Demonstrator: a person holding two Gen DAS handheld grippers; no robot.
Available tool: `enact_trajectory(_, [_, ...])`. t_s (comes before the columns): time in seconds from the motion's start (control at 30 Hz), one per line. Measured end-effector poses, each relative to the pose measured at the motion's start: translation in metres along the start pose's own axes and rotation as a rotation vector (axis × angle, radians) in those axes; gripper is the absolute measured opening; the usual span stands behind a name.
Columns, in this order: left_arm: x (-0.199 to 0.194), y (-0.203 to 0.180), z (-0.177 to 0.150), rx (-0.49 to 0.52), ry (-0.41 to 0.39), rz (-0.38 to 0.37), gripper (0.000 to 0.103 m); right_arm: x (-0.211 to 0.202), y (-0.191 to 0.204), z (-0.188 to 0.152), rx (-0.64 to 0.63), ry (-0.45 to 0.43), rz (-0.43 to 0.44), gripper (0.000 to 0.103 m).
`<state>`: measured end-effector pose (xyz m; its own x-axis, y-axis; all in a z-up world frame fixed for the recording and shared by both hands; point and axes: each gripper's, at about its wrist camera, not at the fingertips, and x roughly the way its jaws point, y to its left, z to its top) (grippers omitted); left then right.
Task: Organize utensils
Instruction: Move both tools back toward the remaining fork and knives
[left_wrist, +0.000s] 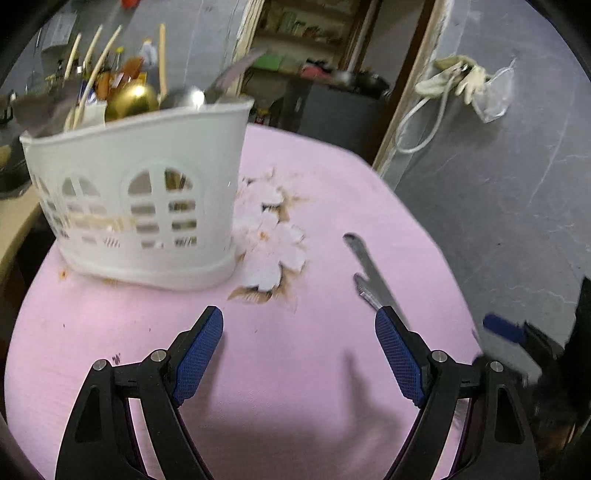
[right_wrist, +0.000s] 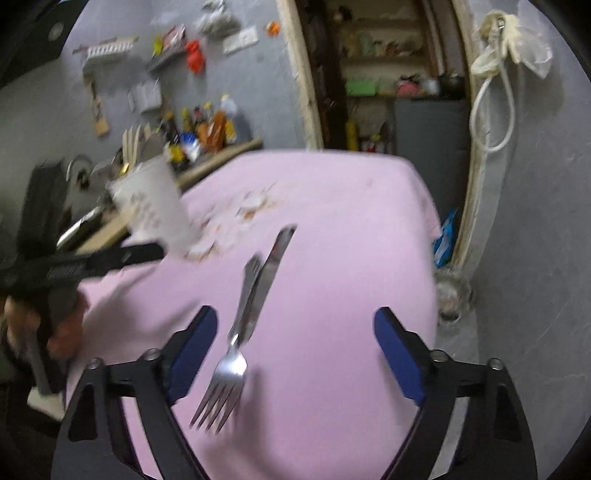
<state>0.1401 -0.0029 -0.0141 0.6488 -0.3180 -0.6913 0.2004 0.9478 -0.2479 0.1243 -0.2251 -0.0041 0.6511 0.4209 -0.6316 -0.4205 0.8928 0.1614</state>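
Note:
A white slotted utensil basket (left_wrist: 147, 206) stands on the pink tablecloth (left_wrist: 280, 369), holding chopsticks, spoons and a gold ladle. It shows blurred in the right wrist view (right_wrist: 151, 206). A steel fork (right_wrist: 231, 354) and a table knife (right_wrist: 269, 273) lie side by side on the cloth; their handles show in the left wrist view (left_wrist: 369, 275). My left gripper (left_wrist: 299, 350) is open and empty, in front of the basket. My right gripper (right_wrist: 295, 350) is open and empty, just above the fork and knife.
A flower print (left_wrist: 269, 236) marks the cloth beside the basket. The table's right edge drops to a grey floor (left_wrist: 517, 203). A counter with bottles (right_wrist: 207, 133) lies behind the table. A doorway with shelves (right_wrist: 388, 74) is at the back.

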Motion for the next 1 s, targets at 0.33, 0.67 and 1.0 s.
enact_trajectory(0.33, [0.008, 0.015, -0.005, -0.077, 0.059, -0.007, 0.08, 0.019, 0.037, -0.022, -0.118, 0.104, -0.018, 0.056])
enact_trajectory(0.67, [0.007, 0.01, -0.004, -0.053, 0.06, -0.011, 0.08, 0.01, 0.029, -0.031, -0.092, 0.082, -0.103, 0.023])
enact_trajectory(1.0, [0.021, -0.007, 0.0, 0.022, 0.107, -0.05, 0.08, 0.002, 0.009, -0.026, 0.033, 0.033, -0.039, 0.022])
